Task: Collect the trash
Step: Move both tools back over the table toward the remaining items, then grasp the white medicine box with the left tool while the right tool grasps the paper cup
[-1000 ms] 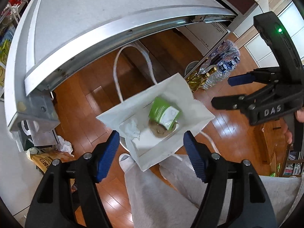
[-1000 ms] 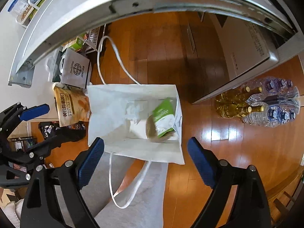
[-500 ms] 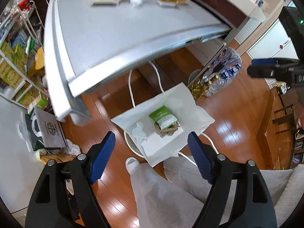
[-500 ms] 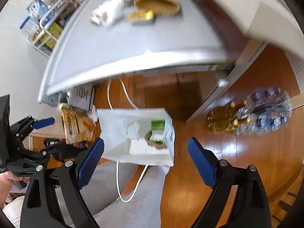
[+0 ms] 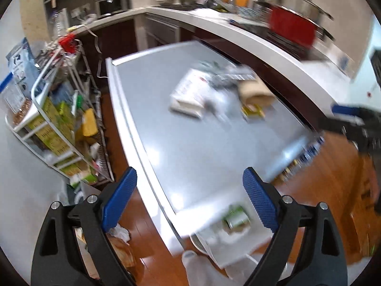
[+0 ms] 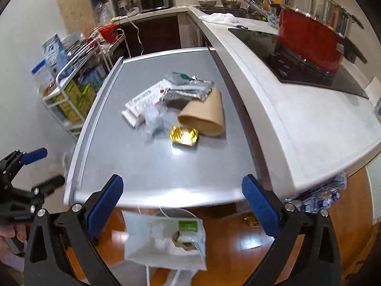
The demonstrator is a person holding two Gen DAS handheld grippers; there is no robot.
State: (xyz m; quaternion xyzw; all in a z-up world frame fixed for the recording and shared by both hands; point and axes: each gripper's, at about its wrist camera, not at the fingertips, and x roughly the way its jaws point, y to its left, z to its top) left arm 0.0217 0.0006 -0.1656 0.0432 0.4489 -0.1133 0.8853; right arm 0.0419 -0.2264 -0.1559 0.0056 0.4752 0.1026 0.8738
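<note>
Grey tabletop fills both views. Left gripper and right gripper angle downward above its near edge, jaws opening, nothing between them. Trash sits mid-table: brown paper cup on its side, gold wrapper, silver packet. White bag on the floor holds a green packet and, apparently, crumpled tissue.

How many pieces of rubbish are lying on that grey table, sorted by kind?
Brown paper cup lying on its side: 1
Gold foil wrapper: 1
White printed packet: 1
Silver foil pouch: 1
Clear crumpled plastic wrap: 1
Total: 5, all clustered together on the grey table; the heap is blurred, so more may hide in it.
</note>
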